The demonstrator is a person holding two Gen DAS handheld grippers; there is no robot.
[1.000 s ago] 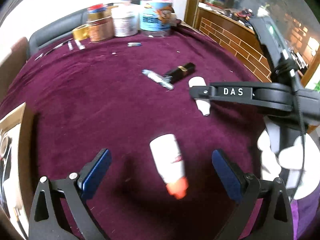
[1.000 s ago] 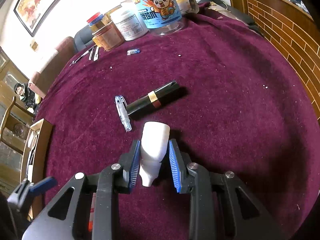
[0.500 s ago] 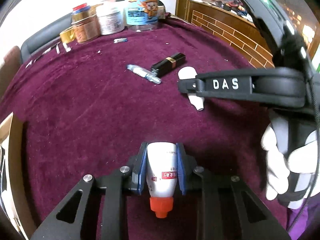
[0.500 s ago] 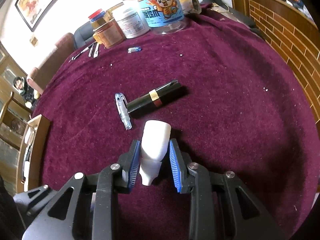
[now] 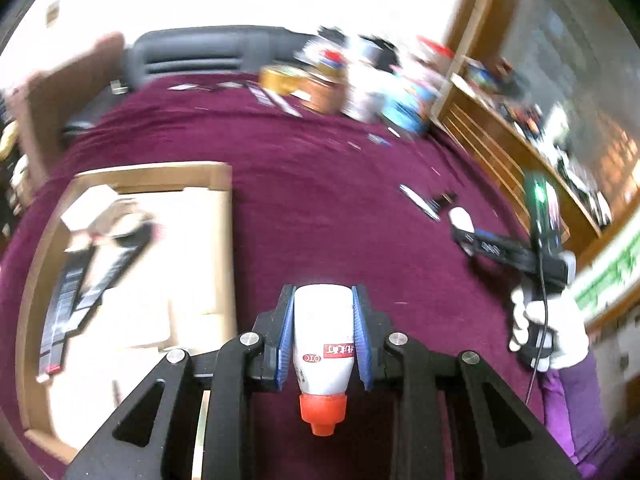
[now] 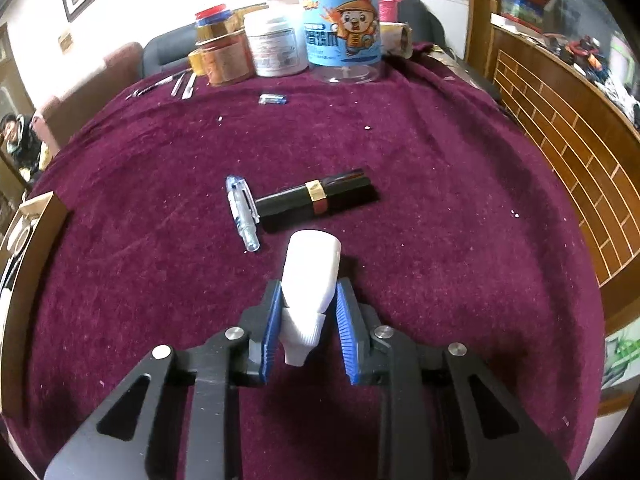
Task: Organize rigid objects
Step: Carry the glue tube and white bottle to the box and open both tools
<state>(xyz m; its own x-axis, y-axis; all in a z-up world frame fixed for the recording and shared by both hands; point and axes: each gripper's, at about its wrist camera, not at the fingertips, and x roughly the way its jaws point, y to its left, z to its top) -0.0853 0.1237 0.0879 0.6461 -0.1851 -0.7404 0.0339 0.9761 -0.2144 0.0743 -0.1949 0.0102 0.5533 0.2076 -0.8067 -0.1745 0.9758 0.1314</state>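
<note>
My left gripper (image 5: pixel 323 293) is shut on a white bottle (image 5: pixel 324 332) with an orange-red cap (image 5: pixel 322 412), held off the maroon cloth just right of an open cardboard box (image 5: pixel 224 208). This view is motion-blurred. In the right wrist view my right gripper (image 6: pixel 310 286) holds a small white bottle (image 6: pixel 314 264), nozzle towards the camera. Its jaws are closing, with both blue pads against the bottle. Just beyond it lie a black lipstick (image 6: pixel 316 200) and a clear pen (image 6: pixel 242 216). The left wrist view shows the right gripper (image 5: pixel 464 236) far right, held by a white-gloved hand (image 5: pixel 560 332).
Several jars and tubs (image 6: pixel 340 40) stand at the table's far edge, with thin metal tools (image 6: pixel 180 84) and a small blue item (image 6: pixel 273 99) nearby. The box holds dark flat items (image 5: pixel 80 280). A wooden sideboard (image 6: pixel 560 128) stands to the right. A person (image 6: pixel 14 136) sits far left.
The left gripper shut on the orange-capped bottle, lifted it and swung left to beside the cardboard box. The right gripper stayed put on the small white bottle, rolling slightly.
</note>
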